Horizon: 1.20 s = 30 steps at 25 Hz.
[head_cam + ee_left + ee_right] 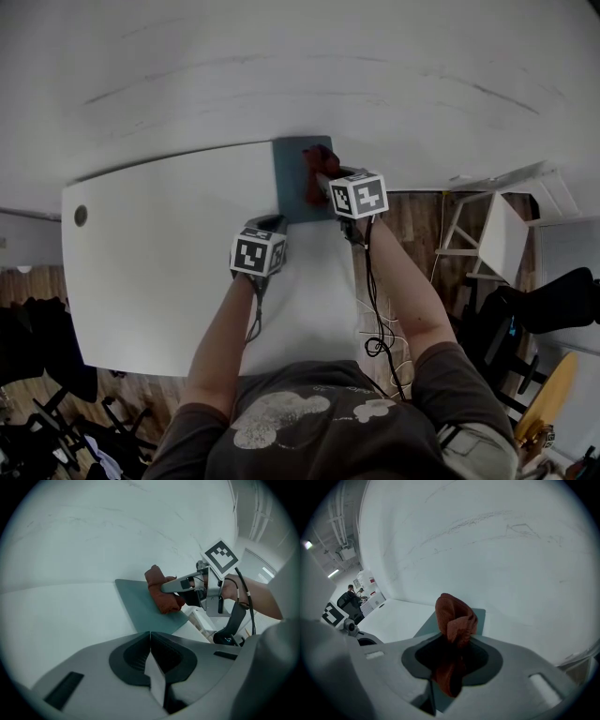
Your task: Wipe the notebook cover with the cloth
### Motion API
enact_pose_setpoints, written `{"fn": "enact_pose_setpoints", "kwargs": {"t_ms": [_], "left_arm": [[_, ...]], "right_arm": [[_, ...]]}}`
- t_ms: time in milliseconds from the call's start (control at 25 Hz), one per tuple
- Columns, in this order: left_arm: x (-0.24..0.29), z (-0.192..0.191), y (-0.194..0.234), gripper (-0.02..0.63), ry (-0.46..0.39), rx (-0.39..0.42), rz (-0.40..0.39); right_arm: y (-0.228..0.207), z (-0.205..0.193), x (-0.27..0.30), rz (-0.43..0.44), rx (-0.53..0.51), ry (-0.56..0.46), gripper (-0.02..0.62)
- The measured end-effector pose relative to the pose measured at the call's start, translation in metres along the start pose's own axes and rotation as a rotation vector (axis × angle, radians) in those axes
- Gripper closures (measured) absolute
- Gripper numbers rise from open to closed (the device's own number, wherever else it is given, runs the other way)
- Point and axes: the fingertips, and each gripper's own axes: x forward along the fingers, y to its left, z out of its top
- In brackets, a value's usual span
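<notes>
White tabletop [159,272] filled the near ground. Left gripper [151,639], jaws pressed together on nothing, was just short of the teal notebook [289,178], which lay at the table's far edge. Right gripper [452,653] clamped the red cloth [454,616], bunched on the cover, close to the white wall [281,75]. A white stool [487,234] stood off right.

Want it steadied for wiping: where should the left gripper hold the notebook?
Probably the near-left corner, coming low from the person's side. The notebook lies flat; the cloth in the right gripper sits on its right half, so that corner is bare and closest to the left gripper.
</notes>
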Motion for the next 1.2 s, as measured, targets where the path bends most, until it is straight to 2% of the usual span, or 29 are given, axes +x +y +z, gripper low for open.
{"fn": "enact_pose_setpoints", "kwargs": {"t_ms": [400,640,840,1200], "left_arm": [[-0.001,-0.002,0.000,0.600,-0.003,0.014,0.016],[0.001,-0.001,-0.002,0.600,0.005,0.052,0.031],[0.001,-0.001,-0.002,0.600,0.010,0.056,0.033],[0.000,-0.001,-0.004,0.600,0.001,0.044,0.026]], "right_arm": [[-0.028,-0.012,-0.019,-0.047,0.087,-0.031,0.486],[-0.040,-0.018,-0.027,-0.065,0.118,-0.036,0.488],[-0.051,-0.022,-0.037,-0.125,0.125,-0.050,0.488],[-0.056,-0.028,-0.053,-0.134,0.171,-0.051,0.488]]}}
